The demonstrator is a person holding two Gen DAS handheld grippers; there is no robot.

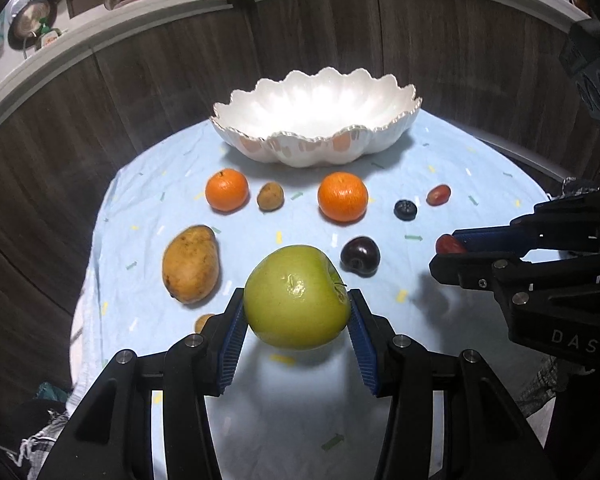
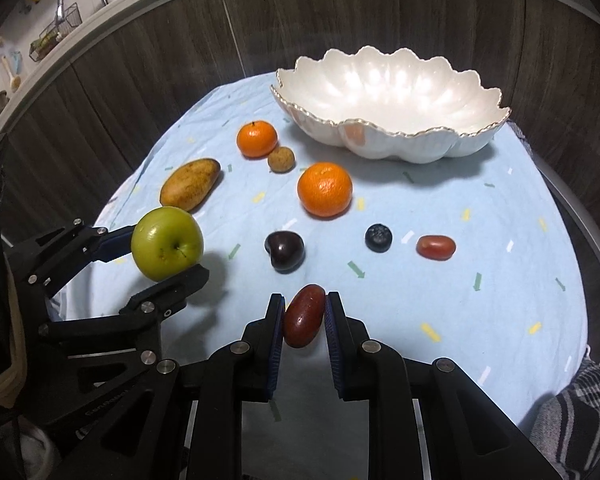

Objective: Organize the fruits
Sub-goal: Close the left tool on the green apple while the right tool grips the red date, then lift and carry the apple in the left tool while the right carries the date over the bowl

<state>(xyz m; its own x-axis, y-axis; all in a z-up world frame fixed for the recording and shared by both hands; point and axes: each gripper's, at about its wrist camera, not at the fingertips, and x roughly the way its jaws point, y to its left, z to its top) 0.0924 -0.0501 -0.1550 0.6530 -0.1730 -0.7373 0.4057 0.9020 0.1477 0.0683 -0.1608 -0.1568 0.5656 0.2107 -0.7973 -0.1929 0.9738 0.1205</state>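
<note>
Looking along my left gripper (image 1: 298, 316), I have its blue pads clamped on either side of the green apple (image 1: 296, 296), lifted clear of the blue cloth (image 1: 440, 320) so it can travel to the scalloped white bowl (image 1: 396, 128), which sits at the far edge with nothing in it. Both tangerines (image 1: 226, 189), the mango (image 1: 190, 264) and the dark plum (image 1: 360, 255) lie spread between, which I judge leaves a carry path above them.

From the right wrist view, my right gripper (image 2: 303, 314) is closed on a red grape (image 2: 304, 320), gripped along its narrow sides. A second grape (image 2: 436, 247) and a blueberry (image 2: 378, 237) wait on the cloth.
</note>
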